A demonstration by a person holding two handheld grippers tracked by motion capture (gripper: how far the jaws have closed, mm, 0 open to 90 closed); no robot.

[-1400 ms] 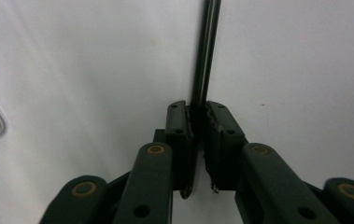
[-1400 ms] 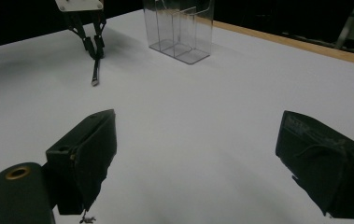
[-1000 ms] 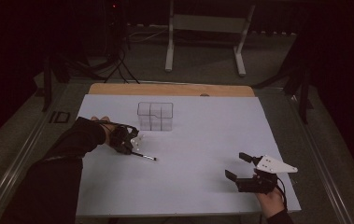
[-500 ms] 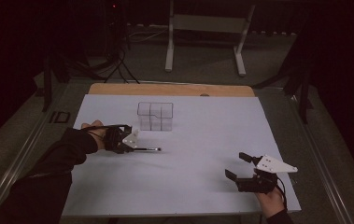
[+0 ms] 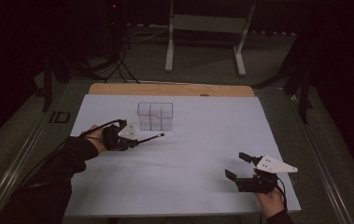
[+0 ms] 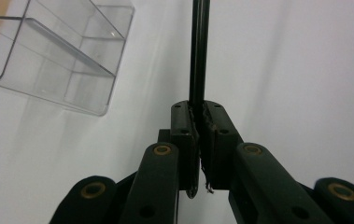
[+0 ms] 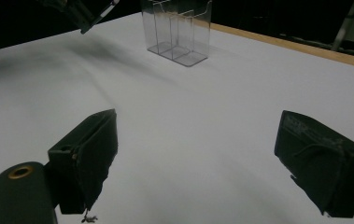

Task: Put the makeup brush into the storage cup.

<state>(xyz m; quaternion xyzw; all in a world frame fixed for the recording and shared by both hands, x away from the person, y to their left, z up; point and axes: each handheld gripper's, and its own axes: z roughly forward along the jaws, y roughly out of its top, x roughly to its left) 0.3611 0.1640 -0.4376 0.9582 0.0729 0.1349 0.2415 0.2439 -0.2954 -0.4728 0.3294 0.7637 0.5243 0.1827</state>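
Clearly a light thing: slim black pen-like rod (image 5: 150, 138), stiff and straight, smooth enough to slip or swivel in a narrow pinch, probably not fragile. Clamped now at one end between the closed jaws of the left gripper (image 5: 134, 141), pads pressed tight on the shaft in the left gripper view (image 6: 198, 70), nothing else between them. Held off the pale blue-white surface (image 5: 188, 154), on the left side of the scene, just near of the clear plastic compartmented organiser box (image 5: 155, 116). Long axis nearly level, running from the gripper toward the right and slightly far, free tip (image 5: 162, 135) pointing right and ending just below the box's near wall, apart from it as far as can be told. Whether the tip is the writing end: too small to tell.

Best hold judged to be nearer the middle of the shaft for less swing; an end grip like this one leaves a long lever, so any knock against the box rim would likely twist the rod in the pads. Upending it, tip down, looks needed before dropping it into a compartment.

Right gripper (image 5: 236, 167) parked near the right near corner of the surface, jaws wide apart and empty, well apart from box and rod.
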